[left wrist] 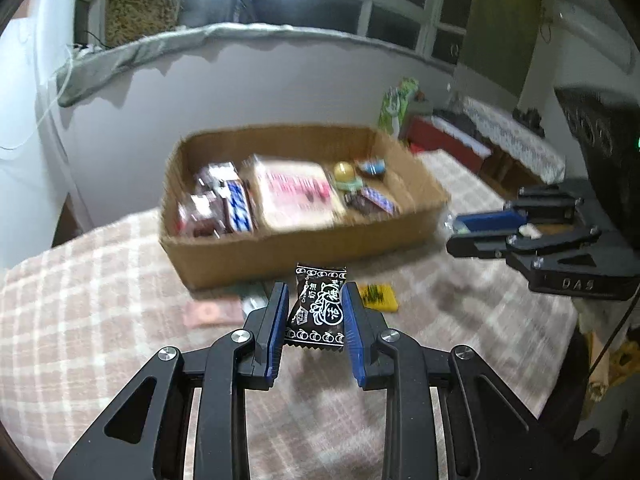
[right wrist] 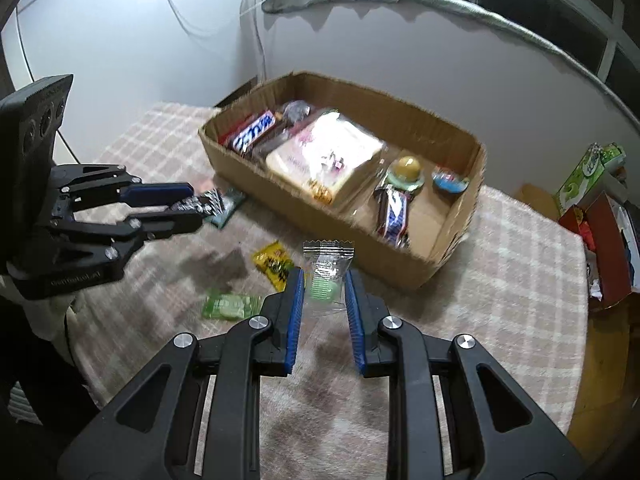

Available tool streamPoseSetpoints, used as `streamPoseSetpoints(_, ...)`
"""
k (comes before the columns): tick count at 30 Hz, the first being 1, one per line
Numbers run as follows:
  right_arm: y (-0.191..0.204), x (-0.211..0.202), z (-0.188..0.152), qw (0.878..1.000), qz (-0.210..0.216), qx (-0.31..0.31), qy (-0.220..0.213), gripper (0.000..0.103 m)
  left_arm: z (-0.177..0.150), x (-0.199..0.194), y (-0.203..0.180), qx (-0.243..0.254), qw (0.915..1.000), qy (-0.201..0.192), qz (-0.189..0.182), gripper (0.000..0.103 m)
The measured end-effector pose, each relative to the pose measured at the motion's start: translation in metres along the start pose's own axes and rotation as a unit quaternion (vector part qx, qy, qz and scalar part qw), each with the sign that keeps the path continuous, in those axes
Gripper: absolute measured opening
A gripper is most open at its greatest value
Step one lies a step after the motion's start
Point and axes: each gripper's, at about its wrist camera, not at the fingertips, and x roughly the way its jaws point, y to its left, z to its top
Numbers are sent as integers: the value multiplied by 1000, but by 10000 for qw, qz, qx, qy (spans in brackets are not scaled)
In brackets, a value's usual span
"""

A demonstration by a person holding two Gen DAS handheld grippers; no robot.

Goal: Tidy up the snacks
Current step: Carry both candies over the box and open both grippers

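— What's the left one got, from its own camera?

— The left gripper [left wrist: 315, 304] is pinched on a black candy packet [left wrist: 317, 312], white lettering, crimped ends, held upright between the blue pads above the checked tablecloth [left wrist: 100, 300]. Beyond it sits the cardboard box [left wrist: 280, 252], blurred, with a pink-printed flat pack [left wrist: 296, 194] and chocolate bars [left wrist: 236, 206] inside. A yellow sachet [left wrist: 378, 296] lies on the cloth just before the box. The right gripper [left wrist: 464, 228] shows at the edge, jaws nearly together.

— And the right camera?

— The right gripper [right wrist: 322, 292] is closed on a clear wrapper with a green sweet [right wrist: 326, 276], sticking up past the fingertips. On the cloth below lie a yellow sachet [right wrist: 274, 264] and a green packet [right wrist: 230, 306]. The box [right wrist: 400, 256] stands just beyond. The left gripper [right wrist: 192, 208] holds its dark packet [right wrist: 206, 204] near the box's corner.
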Motion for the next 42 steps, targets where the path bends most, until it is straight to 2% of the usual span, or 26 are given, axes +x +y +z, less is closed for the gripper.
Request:
streamPoseSetpoints(5, -8, -6, 16, 9998, -92, 23, -180, 22, 26, -11, 15, -277, 9991, -321, -51, 26)
streamPoseSetpoints(10, -22, -4, 39, 9994, -203, 50, -287, 22, 47, -5, 23, -386, 9981, -470, 45, 26)
streamPoseSetpoints(26, -59, 48, 89, 9981, -495, 278, -221, 22, 76, 32, 45, -529, 9969, -456, 354, 26)
streamPoseSetpoints(35, -71, 72, 95, 9979, -496, 416, -62, 22, 77, 44, 49, -534, 9971, -344, 429, 26)
streamPoseSetpoints(36, -70, 72, 94, 9978, -520, 408, -55, 24, 77, 44, 49, -546, 9968, -354, 469, 26)
streamPoseSetpoints(37, -70, 72, 94, 9977, -543, 398, -59, 34, 77, 44, 50, -561, 9966, -341, 494, 29)
streamPoseSetpoints(38, -70, 71, 94, 9975, -579, 394, -87, 42, 77, 44, 51, -575, 9967, -313, 483, 39)
streamPoseSetpoints(39, -69, 69, 93, 9972, -619, 388, -142, 62, 78, 44, 51, -574, 9968, -301, 460, 46)
streamPoseSetpoints(40, -69, 66, 93, 9972, -615, 379, -202, 76, 78, 43, 51, -564, 9968, -313, 467, 55)
streamPoseSetpoints(42, -67, 61, 93, 9973, -595, 352, -246, 79, 77, 41, 51, -570, 9966, -337, 487, 56)
